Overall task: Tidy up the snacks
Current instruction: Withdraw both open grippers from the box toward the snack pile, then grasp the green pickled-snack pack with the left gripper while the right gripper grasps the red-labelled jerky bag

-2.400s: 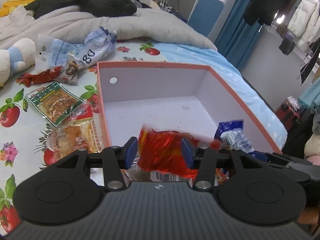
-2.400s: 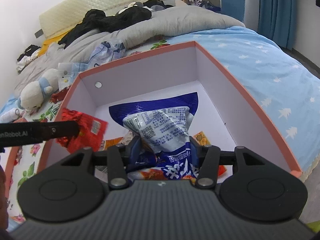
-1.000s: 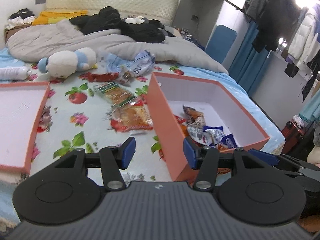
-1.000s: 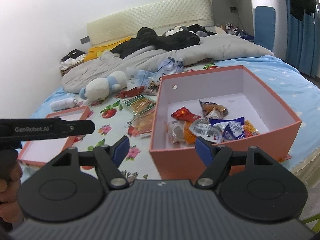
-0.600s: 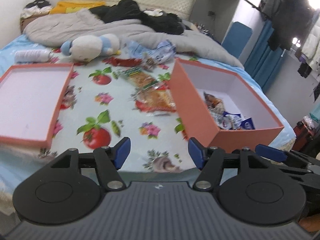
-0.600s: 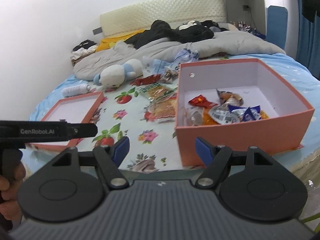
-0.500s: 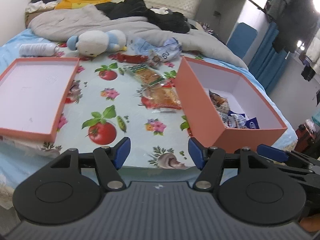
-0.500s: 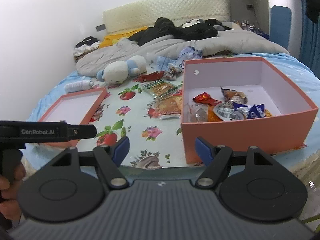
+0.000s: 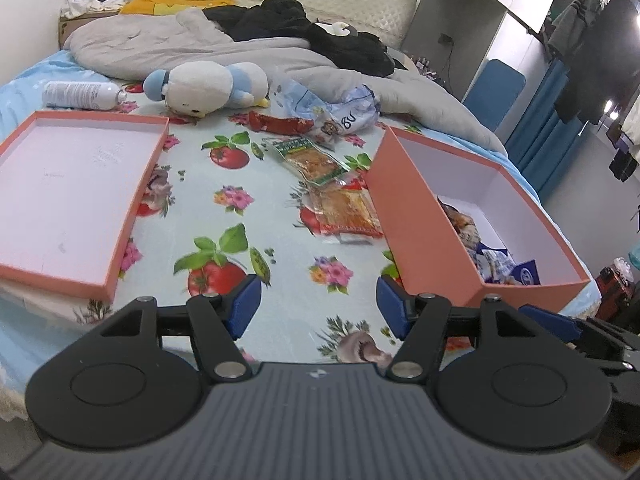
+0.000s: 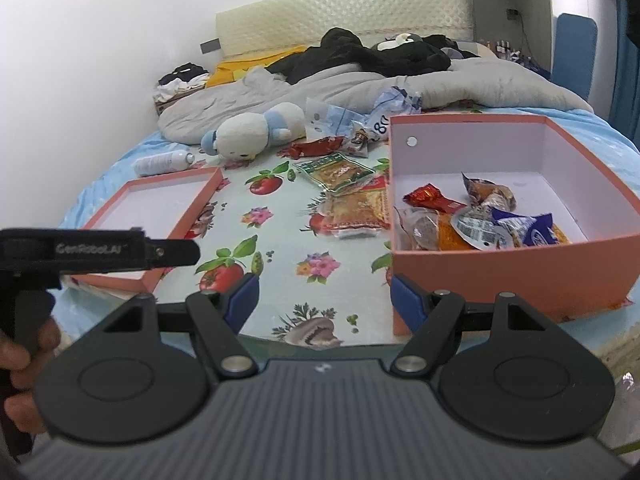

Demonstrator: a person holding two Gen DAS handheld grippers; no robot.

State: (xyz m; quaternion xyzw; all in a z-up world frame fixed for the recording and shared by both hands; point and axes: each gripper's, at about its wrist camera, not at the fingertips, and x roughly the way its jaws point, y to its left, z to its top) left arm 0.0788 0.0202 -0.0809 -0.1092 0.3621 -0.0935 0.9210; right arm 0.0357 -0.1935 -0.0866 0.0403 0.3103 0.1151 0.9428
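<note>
A bed (image 9: 280, 264) with a fruit-and-flower sheet holds a grey blanket (image 9: 192, 48) and a soft toy (image 9: 204, 88). The orange box (image 10: 516, 268) has shiny snack bags (image 10: 480, 220) inside. More snack packs (image 9: 320, 176) lie just left of it. Left tongs (image 9: 318, 310) and right tongs (image 10: 324, 300) are both wide apart, holding nothing, near the box's front.

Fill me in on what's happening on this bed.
A person is sorting snacks into an orange box on the bed, using a hand-held gripper in each hand. Both the left hand-held gripper and the right hand-held gripper are open, empty and hovering near the bed's front edge. Several snack packets already lie in the box. Others remain on the floral sheet beside it, including a green-edged packet and an orange packet. The box lid lies open-side up to the left.
</note>
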